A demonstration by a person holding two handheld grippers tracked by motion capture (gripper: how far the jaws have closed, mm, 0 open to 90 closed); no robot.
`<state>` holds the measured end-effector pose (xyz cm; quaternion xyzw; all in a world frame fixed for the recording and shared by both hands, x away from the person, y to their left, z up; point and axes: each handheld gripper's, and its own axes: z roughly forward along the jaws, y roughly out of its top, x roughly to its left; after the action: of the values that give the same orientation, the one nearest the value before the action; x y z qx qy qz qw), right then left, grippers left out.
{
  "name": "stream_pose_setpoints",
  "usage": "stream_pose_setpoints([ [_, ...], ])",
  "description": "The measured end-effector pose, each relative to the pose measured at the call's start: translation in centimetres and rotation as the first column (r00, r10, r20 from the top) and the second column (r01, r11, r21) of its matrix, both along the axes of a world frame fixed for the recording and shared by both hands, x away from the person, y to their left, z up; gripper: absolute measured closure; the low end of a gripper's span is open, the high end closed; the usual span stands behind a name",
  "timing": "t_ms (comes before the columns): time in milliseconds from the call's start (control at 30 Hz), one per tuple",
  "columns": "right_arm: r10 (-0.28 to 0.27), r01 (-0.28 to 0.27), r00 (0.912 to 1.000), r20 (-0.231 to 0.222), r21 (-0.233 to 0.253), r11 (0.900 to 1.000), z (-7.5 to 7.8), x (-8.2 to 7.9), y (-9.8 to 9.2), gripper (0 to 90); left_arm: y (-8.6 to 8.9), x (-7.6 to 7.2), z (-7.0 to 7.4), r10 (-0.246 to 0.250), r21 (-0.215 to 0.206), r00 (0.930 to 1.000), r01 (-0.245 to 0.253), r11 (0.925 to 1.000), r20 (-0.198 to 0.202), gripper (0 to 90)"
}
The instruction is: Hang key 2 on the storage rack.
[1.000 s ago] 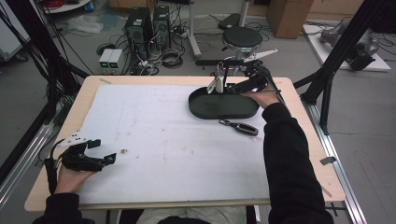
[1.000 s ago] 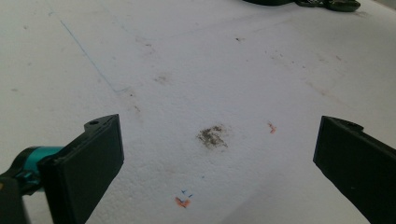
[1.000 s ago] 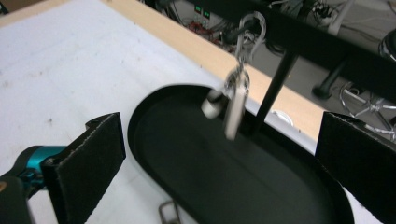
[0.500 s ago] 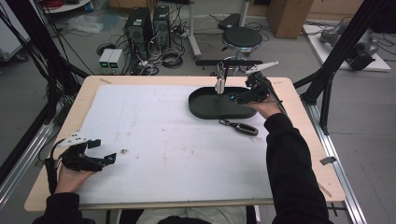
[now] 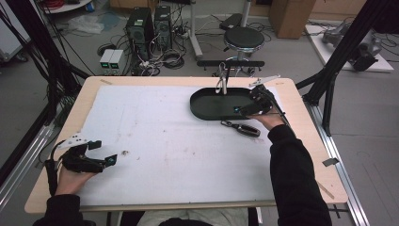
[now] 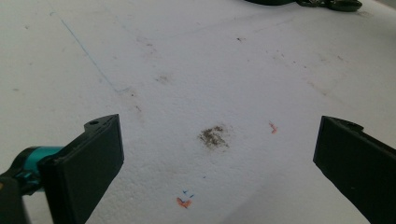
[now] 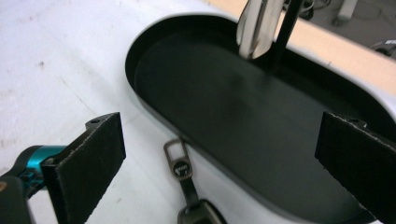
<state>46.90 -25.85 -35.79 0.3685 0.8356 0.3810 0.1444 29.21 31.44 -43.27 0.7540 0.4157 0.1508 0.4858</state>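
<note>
Right gripper (image 5: pixel 244 109) hovers with its jaws spread wide over the near rim of the black oval tray (image 5: pixel 202 110), empty. I judge I hold it there because the key fob (image 5: pixel 242 128) lies just beside that rim on the white table cover (image 5: pixel 164 141), touching nothing else, ready to be picked up. From the right gripper view the fob (image 7: pixel 189 186) looks dark and smooth, with a flat metal loop on a short strap. The tray (image 7: pixel 224 116) is matte black with a low wall; a shiny metal clip (image 7: pixel 257 25) hangs on its upright post. My left gripper (image 5: pixel 101 160) rests well apart at the near-left corner, also open, over stained foam-like sheeting.
</note>
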Motion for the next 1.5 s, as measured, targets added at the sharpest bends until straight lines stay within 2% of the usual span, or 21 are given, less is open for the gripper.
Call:
stream_pose_setpoints([
  [300,0.020,-0.020,0.9988,-0.046,-0.019,1.000,-2.1,-0.3,0.0,0.9,0.0,0.0,0.0,-0.003,-0.003,1.0000,0.003,1.0000,0.000,2.2],
  [667,0.048,-0.055,0.9944,-0.094,-0.078,0.995,-4.2,-0.4,1.0,0.9,0.1,-0.1,0.0,-0.005,-0.004,1.0000,0.005,1.0000,-0.001,2.2],
  [867,0.085,-0.101,0.9885,-0.125,-0.121,0.988,-5.0,-0.5,1.7,0.9,0.2,-0.1,0.0,-0.003,-0.001,1.0000,0.003,1.0000,-0.005,2.2],
  [1200,0.125,-0.149,0.9782,-0.166,-0.138,0.979,-5.9,-0.7,2.6,1.0,0.1,-0.1,0.0,-0.001,0.003,1.0000,0.001,1.0000,-0.010,2.2],
  [1267,0.144,-0.172,0.9741,-0.174,-0.156,0.973,-6.1,-0.7,2.8,4.2,0.1,-0.1,0.0,0.000,0.003,0.9999,0.000,1.0000,-0.010,2.2],
  [1433,0.152,-0.183,0.9714,-0.182,-0.165,0.969,-6.2,-0.8,3.0,7.6,0.1,-0.2,0.0,0.001,0.004,1.0000,-0.001,1.0000,-0.009,2.2],
  [1500,0.164,-0.194,0.9696,-0.182,-0.164,0.967,-6.3,-0.8,3.0,15.9,0.1,-0.2,0.0,0.001,0.004,1.0000,-0.001,1.0000,-0.008,2.2],
])
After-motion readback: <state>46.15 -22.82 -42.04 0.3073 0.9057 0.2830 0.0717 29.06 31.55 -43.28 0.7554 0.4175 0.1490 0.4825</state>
